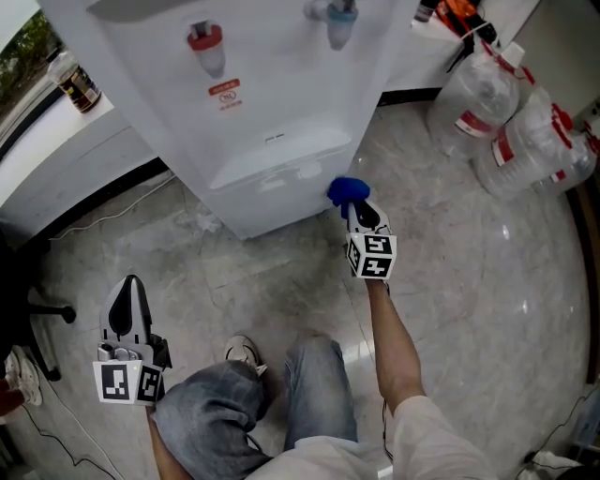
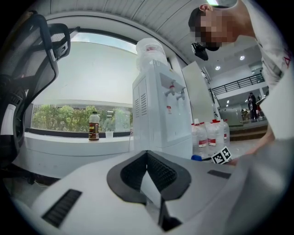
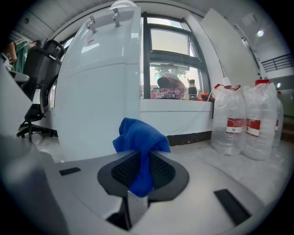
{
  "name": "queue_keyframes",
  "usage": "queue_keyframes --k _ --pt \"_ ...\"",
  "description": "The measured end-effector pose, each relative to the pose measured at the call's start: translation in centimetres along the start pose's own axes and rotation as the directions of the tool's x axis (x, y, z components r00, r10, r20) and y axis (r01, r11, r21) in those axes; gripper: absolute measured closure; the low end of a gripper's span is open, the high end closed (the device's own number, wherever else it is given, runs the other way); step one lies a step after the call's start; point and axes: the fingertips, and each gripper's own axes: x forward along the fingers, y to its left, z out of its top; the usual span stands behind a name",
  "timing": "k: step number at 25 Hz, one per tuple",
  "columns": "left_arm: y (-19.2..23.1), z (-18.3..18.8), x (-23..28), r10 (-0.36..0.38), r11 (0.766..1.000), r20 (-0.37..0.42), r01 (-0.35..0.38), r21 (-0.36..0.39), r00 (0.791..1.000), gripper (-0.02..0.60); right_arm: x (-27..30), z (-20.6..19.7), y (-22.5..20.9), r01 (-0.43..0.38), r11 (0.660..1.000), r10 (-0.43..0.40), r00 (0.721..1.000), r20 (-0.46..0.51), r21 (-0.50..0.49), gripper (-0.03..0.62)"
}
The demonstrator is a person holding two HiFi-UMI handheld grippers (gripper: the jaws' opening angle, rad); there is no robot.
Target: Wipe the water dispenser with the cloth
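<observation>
The white water dispenser [image 1: 253, 103] stands at the top of the head view, with a red tap [image 1: 206, 42] and a blue tap [image 1: 339, 21]. My right gripper [image 1: 357, 208] is shut on a bunched blue cloth [image 1: 347, 190], which sits against the dispenser's lower right corner. In the right gripper view the cloth [image 3: 140, 137] sticks up between the jaws of the right gripper [image 3: 142, 158], with the dispenser [image 3: 101, 82] close on the left. My left gripper [image 1: 129, 292] hangs low at the left, away from the dispenser [image 2: 158, 114]. The left gripper [image 2: 148, 158] is shut and empty.
Large water jugs [image 1: 492, 94] stand on the floor right of the dispenser. A bottle [image 1: 80, 86] rests on the white ledge at the left. A chair base [image 1: 42, 309] and a thin cable [image 1: 112, 214] lie on the marble floor. The person's knees [image 1: 262, 394] are at the bottom.
</observation>
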Motion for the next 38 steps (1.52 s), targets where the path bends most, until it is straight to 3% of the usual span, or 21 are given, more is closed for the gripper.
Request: queue_keyframes --k 5,11,17,23,26,30,38 --pt "-0.2 0.0 0.3 -0.006 1.000 0.004 0.006 -0.005 1.000 0.569 -1.1 -0.8 0.3 -0.007 1.000 0.007 1.000 -0.005 -0.012 0.528" --pt "-0.6 0.2 -0.1 -0.006 1.000 0.018 0.006 -0.010 1.000 0.569 -3.7 -3.6 9.8 -0.149 0.989 0.150 0.989 -0.015 0.021 0.528" --pt "0.0 0.6 -1.2 0.010 1.000 0.027 -0.010 0.003 1.000 0.569 -4.4 -5.9 22.8 -0.388 0.922 0.387 0.920 -0.059 -0.006 0.528" --pt "0.8 0.2 -1.7 0.033 0.999 0.023 -0.033 -0.012 0.999 0.569 -2.7 -7.4 29.5 -0.486 0.874 0.483 0.870 -0.095 -0.003 0.528" --pt "1.1 0.0 -1.7 0.041 0.999 0.019 -0.041 -0.015 0.999 0.569 -1.3 -8.0 29.7 -0.488 0.873 0.484 0.868 -0.111 -0.005 0.528" --pt "1.3 -0.1 -1.5 0.043 0.999 0.012 -0.043 -0.014 0.999 0.569 0.1 -8.7 27.3 -0.450 0.893 0.446 0.887 -0.124 -0.002 0.528" --pt "0.3 -0.6 -0.4 0.013 1.000 -0.008 -0.013 0.001 1.000 0.569 1.9 -8.8 17.3 -0.295 0.955 0.295 0.949 -0.112 0.024 0.528"
